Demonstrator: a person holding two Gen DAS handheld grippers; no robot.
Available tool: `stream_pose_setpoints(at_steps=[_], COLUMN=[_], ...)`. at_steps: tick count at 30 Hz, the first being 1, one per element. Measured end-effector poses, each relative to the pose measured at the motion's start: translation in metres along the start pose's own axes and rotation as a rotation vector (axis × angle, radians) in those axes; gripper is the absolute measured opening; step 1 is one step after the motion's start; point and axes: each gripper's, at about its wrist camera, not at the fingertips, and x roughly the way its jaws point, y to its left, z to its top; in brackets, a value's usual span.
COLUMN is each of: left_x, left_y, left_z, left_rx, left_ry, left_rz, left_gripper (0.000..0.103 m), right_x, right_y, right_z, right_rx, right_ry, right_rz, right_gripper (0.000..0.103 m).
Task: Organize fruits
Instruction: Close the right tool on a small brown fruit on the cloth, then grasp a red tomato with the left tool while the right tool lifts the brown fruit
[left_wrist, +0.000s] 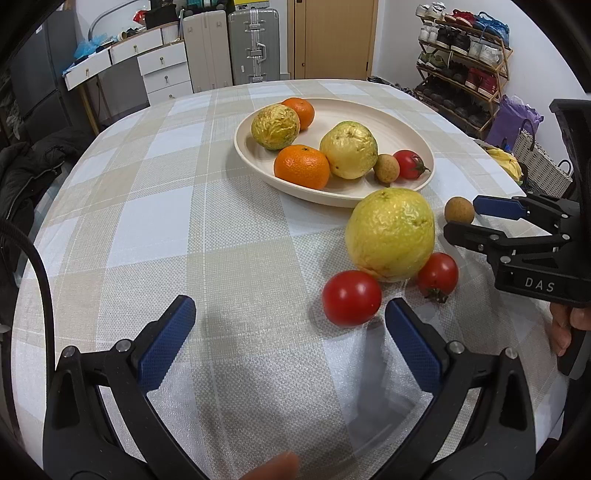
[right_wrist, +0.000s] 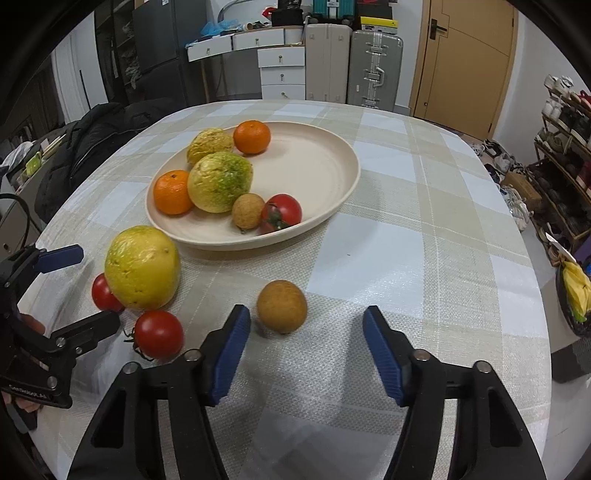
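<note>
A cream plate (left_wrist: 388, 114) holds two oranges, two wrinkled yellow-green fruits, a longan and a tomato. In front of the plate, on the checked cloth, lie a big yellow fruit (left_wrist: 391, 232), two tomatoes (left_wrist: 351, 302) (left_wrist: 437, 275) and a brown longan (right_wrist: 282, 306). My left gripper (left_wrist: 290, 314) is open low over the cloth; the nearer tomato sits just beyond its right fingertip. My right gripper (right_wrist: 306, 311) is open too. The longan lies just ahead of its fingertips, toward the left one, and neither pad touches it.
The round table's edge (right_wrist: 546, 332) curves close on the right, with a basket of bananas (right_wrist: 574, 291) beside it. A dark jacket (right_wrist: 92, 147) hangs at the left. Drawers, suitcases and a shoe rack stand behind.
</note>
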Motion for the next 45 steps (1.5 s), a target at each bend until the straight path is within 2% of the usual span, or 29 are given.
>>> stream_pose_setpoints(at_steps=[7, 9, 21, 25, 27, 28, 33, 45], left_x=[0.001, 0.001, 0.0, -0.003, -0.003, -0.003, -0.01, -0.023], left_y=[-0.001, -0.001, -0.005, -0.012, -0.015, -0.015, -0.014, -0.017], left_z=[-0.001, -0.001, -0.002, -0.002, -0.003, -0.003, -0.004, -0.003], left_rx=[0.003, 0.004, 0.016, 0.053, 0.065, 0.067, 0.066, 0.069], left_ry=[0.004, 0.004, -0.003, -0.01, -0.007, -0.009, -0.027, -0.08], left_rz=[0.0, -0.001, -0.014, -0.037, -0.044, -0.046, -0.132, -0.148], left_gripper=[0.103, 0.103, 0.102, 0.087, 0.072, 0.069, 0.028, 0.028], right_x=[-0.004, -0.004, -0.015, -0.016, -0.016, -0.015, -0.015, -0.02], right_y=[0.004, 0.002, 0.0, 0.002, 0.003, 0.004, 0.006, 0.002], right_z=[-0.002, -0.002, 0.001, 0.001, 0.001, 0.001, 0.0, 0.0], right_rx=[-0.015, -0.005, 0.009, 0.004, 0.002, -0.001, -0.01, -0.001], right_ry=[-0.01, -0.015, -0.06, -0.065, -0.058, -0.055, -0.051, -0.067], right_rz=[0.012, 0.021, 0.052, 0.055, 0.061, 0.063, 0.063, 0.06], right_gripper=[0.036, 0.027, 0.026, 0.026, 0.026, 0.026, 0.026, 0.026])
